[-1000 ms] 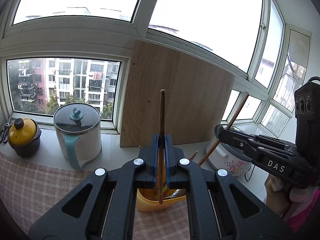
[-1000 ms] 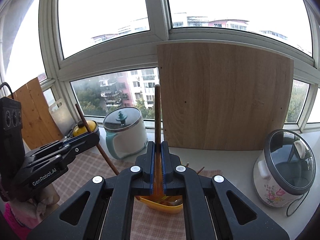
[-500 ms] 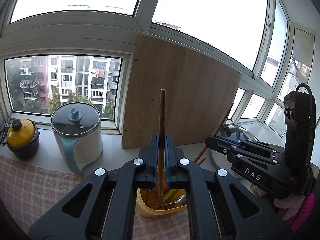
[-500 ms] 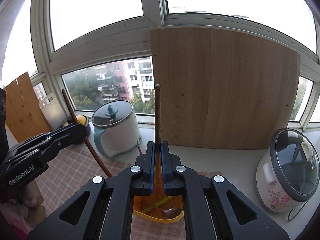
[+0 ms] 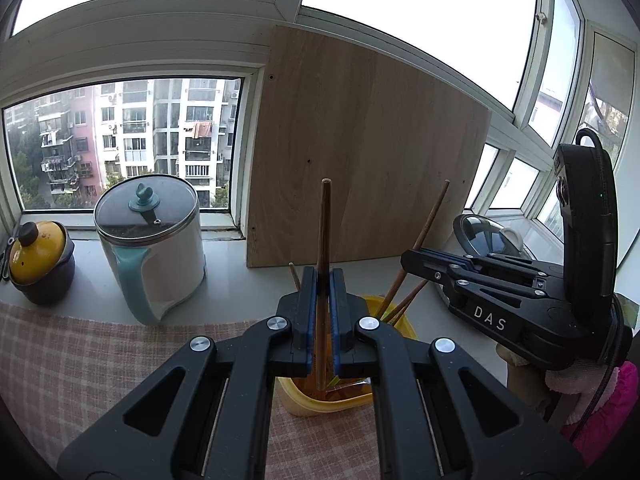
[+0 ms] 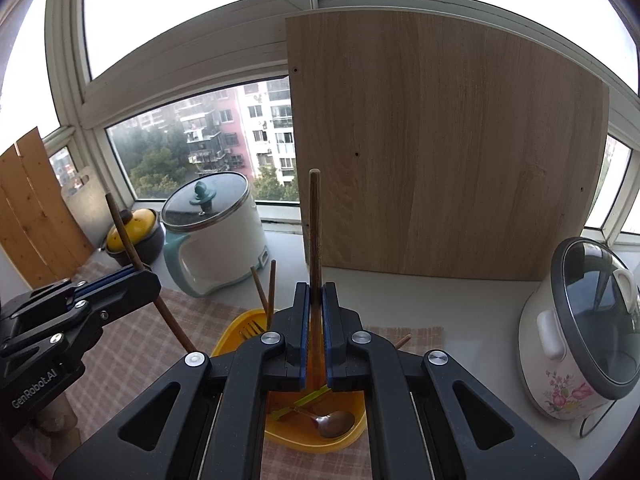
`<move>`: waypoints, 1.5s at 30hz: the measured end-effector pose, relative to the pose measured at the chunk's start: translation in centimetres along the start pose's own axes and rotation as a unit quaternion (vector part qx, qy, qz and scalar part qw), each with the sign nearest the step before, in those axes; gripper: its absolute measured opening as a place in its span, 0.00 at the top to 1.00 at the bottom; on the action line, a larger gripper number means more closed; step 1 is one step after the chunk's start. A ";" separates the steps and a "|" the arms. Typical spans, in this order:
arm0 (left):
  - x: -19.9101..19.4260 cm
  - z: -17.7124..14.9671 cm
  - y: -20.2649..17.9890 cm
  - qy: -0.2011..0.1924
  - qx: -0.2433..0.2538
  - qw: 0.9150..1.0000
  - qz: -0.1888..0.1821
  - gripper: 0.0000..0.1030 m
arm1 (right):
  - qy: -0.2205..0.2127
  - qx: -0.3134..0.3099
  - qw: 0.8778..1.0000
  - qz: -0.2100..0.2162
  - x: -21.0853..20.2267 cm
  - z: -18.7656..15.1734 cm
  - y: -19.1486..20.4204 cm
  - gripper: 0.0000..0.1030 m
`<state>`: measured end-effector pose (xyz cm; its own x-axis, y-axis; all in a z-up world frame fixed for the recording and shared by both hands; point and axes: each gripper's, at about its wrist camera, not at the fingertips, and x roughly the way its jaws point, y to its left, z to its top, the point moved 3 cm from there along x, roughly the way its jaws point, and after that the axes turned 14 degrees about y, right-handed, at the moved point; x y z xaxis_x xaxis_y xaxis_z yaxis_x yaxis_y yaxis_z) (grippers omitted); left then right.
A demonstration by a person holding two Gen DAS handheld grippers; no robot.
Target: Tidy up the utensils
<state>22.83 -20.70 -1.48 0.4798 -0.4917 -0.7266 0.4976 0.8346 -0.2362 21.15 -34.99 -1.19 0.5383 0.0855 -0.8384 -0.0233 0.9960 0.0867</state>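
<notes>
Right wrist view: hand-held gripper [image 6: 315, 320] hides yellow holder [image 6: 232, 334] contents.

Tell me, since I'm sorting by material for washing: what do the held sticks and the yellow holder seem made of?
Chopstick in the left tongs and chopstick in the right tongs: likely wood, dark brown and matte. Yellow holder: probably plastic, with a smooth, glossy, uniformly coloured rim.
</notes>
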 end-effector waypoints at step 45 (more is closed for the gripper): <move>-8.4 -7.7 -1.7 -0.015 0.025 0.999 0.025 0.53 | -0.047 0.012 0.998 -0.040 -7.8 -6.6 2.9 0.37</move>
<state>12.43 -16.05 0.04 0.5256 -0.4583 -0.7167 0.5077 0.8450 -0.1680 11.35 -32.60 2.07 0.6140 0.0018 -0.7893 0.0430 0.9984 0.0357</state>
